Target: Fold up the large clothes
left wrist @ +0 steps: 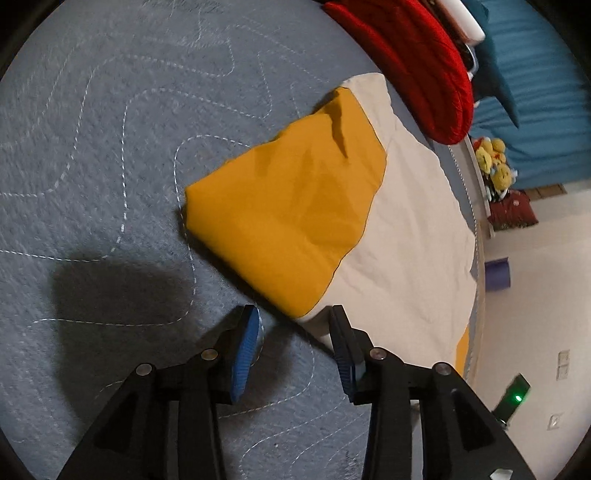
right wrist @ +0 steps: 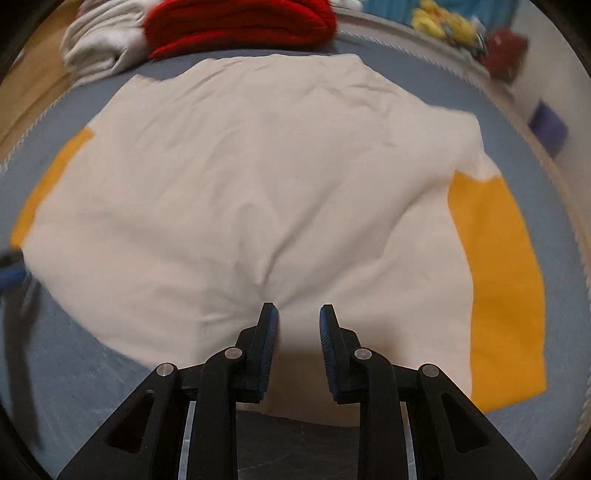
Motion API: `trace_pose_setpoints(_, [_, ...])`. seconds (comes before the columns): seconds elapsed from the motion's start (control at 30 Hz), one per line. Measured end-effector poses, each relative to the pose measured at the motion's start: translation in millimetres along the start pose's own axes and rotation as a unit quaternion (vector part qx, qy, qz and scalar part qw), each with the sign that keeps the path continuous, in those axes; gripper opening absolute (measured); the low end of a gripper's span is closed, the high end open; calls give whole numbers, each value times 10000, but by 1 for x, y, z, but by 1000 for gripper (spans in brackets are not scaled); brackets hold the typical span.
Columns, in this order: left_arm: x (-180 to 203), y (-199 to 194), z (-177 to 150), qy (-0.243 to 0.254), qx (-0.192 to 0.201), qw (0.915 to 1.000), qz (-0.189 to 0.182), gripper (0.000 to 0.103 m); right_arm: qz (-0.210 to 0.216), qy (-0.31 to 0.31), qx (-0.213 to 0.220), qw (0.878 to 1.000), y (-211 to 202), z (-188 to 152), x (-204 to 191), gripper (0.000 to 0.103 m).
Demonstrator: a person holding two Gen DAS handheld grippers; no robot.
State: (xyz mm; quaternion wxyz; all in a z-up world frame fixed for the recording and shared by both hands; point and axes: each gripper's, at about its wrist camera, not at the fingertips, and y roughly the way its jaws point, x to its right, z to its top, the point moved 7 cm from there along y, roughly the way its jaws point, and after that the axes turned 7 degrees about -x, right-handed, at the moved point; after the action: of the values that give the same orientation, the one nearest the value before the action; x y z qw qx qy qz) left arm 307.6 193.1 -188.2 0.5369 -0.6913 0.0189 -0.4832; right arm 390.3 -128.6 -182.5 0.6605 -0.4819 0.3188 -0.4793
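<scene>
Cream-and-yellow garment (right wrist: 258,177) flat on grey quilt (left wrist: 92,147) | left gripper (left wrist: 291,332) agape at its corner, gripping nothing | right gripper (right wrist: 298,317) parted over its near hem, pads apart, holding nothing

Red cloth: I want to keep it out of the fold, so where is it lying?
The red cloth lies at the top of the right wrist view, beyond the cream shirt, beside a pale bundle.

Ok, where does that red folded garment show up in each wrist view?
Left wrist: red garment at the top right, beyond the cream and yellow shirt.
Right wrist: red garment at the top centre, beyond the shirt.
Shared landmark: yellow plush toys.
</scene>
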Motion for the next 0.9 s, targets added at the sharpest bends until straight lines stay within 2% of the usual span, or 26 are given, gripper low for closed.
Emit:
trace_pose_setpoints(0.13, [6,12,6,-106,39,9998,-176,41,151,5,554,9983,-30,13,4,25])
trace_pose_setpoints(0.2, [6,16,10,-210,193,9992,-281,42,273,-29,709,9971,-36,16,3,25])
trace_pose_setpoints(0.33, [5,18,17,-401,627,9958,-532,42,446,-16,433,9981,-18,14,-3,25])
trace_pose_setpoints(0.5, [6,19,29,-501,1046,9907,-708,43,434,-13,259,9987,-12,13,1,25])
trace_pose_setpoints(0.67, [11,23,36,-462,1316,9870,-798,44,418,6,160,9990,-8,8,3,25])
trace_pose_setpoints(0.73, [15,24,37,-329,1356,9881,-644,33,429,19,162,9989,-8,8,4,25])
trace_pose_setpoints(0.8, [21,20,36,-130,1428,9885,-482,15,404,31,239,9989,-11,10,3,25])
trace_pose_setpoints(0.9, [30,9,33,141,1551,9874,-266,11,467,-114,608,9970,-26,16,-6,25])
